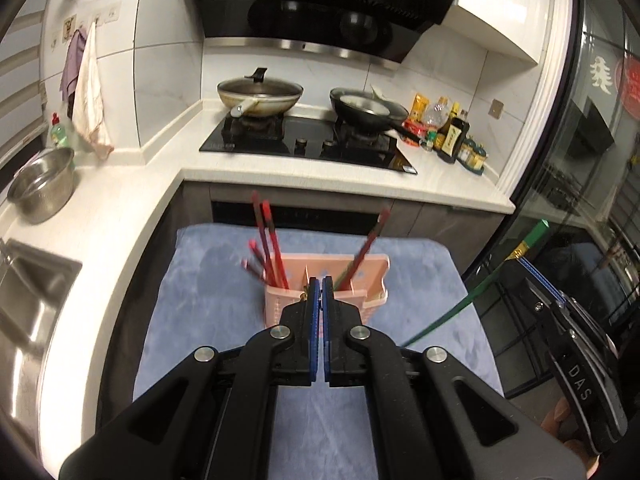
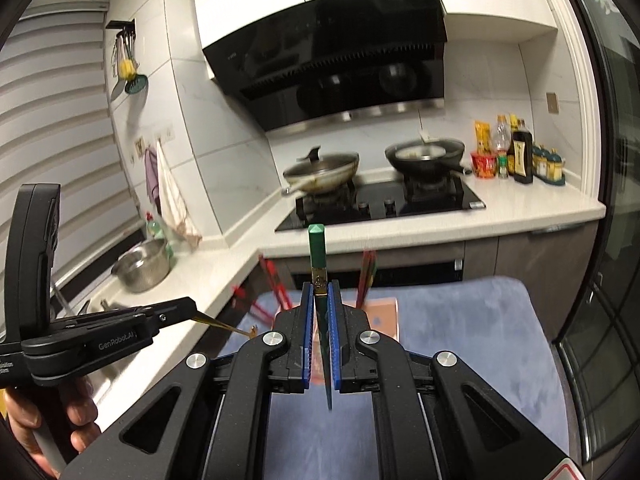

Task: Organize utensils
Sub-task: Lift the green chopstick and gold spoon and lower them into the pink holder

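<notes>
A pink utensil holder (image 1: 368, 276) stands on a blue towel (image 1: 208, 300). Several red chopsticks (image 1: 272, 252) stand in its left compartment and one more (image 1: 366, 250) leans in its right one. My left gripper (image 1: 321, 286) is shut just above the holder's near rim, with a small gold tip at its fingertips; in the right wrist view it (image 2: 240, 330) holds a thin gold-tipped stick. My right gripper (image 2: 320, 292) is shut on a green chopstick (image 2: 318, 256) held upright above the holder (image 2: 384, 316). The same green chopstick (image 1: 480, 288) crosses the left wrist view at right.
The white counter (image 1: 132, 216) wraps the left and back, with a steel colander (image 1: 42, 184), a sink (image 1: 24, 300), a hob with two pans (image 1: 260, 98), and sauce bottles (image 1: 452, 132). A glass door (image 1: 580, 200) stands at right.
</notes>
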`<state>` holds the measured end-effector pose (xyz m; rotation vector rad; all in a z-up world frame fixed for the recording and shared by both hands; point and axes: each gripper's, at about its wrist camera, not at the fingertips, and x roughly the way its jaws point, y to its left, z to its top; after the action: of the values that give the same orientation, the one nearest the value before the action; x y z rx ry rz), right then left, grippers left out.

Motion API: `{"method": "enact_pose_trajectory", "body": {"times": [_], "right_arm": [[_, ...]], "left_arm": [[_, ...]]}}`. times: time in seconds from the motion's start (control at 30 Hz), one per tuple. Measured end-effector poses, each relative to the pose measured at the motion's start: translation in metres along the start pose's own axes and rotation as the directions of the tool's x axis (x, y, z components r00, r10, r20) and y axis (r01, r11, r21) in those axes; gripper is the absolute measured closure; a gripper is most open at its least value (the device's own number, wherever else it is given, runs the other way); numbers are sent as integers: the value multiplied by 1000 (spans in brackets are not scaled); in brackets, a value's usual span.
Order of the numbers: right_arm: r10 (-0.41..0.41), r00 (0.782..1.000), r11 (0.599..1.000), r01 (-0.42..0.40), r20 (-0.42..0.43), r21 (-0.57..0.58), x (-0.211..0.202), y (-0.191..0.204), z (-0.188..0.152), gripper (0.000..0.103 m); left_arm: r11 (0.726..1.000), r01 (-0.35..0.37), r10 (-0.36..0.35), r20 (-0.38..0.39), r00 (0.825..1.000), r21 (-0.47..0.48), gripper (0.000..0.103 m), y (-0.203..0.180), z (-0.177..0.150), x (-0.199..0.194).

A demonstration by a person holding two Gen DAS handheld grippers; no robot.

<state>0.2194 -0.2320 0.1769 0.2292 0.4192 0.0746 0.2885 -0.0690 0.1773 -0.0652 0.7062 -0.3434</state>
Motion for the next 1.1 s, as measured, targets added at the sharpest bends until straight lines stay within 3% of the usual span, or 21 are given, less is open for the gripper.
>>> {"method": "enact_pose_trajectory", "body": {"times": [0.27, 0.53, 1.1], "right_arm": [[-12, 998, 1000, 13, 59, -18, 41, 1, 47, 96], [-20, 996, 1000, 21, 84, -1, 86, -5, 73, 96], [-23, 993, 999, 25, -116, 23, 163, -25, 13, 96]], "left_arm": [[1000, 9, -9, -25, 1000, -22, 102, 6, 39, 38], [999, 3, -8, -105, 994, -49, 102, 17, 39, 78], [996, -50, 32, -228, 973, -72, 102, 32, 7, 148]]}}
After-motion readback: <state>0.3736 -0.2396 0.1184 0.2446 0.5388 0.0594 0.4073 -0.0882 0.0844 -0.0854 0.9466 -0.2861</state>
